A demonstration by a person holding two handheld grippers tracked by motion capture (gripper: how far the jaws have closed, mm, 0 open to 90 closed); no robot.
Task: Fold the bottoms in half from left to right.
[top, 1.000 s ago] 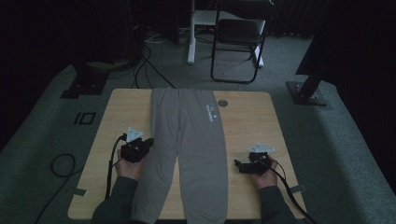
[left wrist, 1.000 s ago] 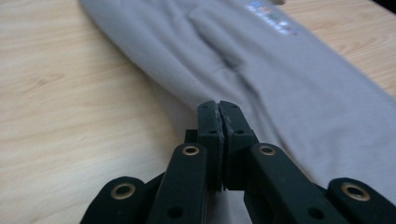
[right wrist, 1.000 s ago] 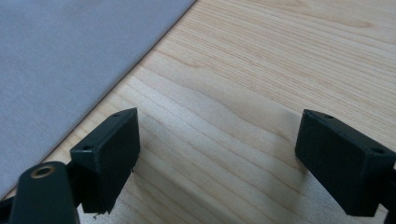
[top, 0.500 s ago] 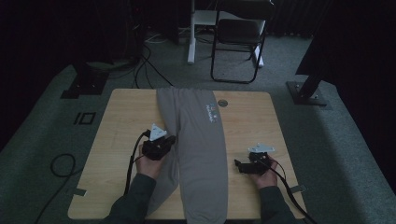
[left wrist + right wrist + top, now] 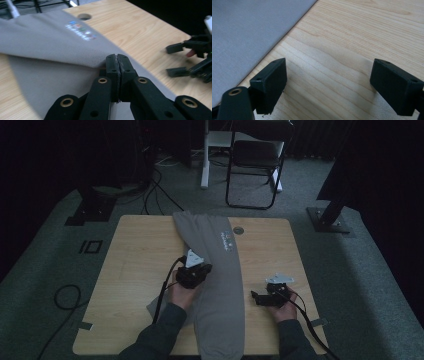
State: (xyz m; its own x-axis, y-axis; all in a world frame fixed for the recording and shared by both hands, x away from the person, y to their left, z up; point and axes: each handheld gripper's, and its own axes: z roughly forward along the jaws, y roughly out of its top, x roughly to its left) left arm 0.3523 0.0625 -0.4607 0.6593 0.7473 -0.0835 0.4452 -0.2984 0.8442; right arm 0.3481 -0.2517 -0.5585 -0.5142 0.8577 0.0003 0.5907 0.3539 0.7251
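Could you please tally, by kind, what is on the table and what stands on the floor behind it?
Grey sweatpants: 1
Handheld grippers: 2, the left gripper shut on the sweatpants' edge, the right gripper open over bare wood
Wooden table: 1
Black folding chair: 1
Total: 5

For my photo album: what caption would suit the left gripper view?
Left gripper shut on the edge of grey fabric sweatpants, folding them over a light wooden table.
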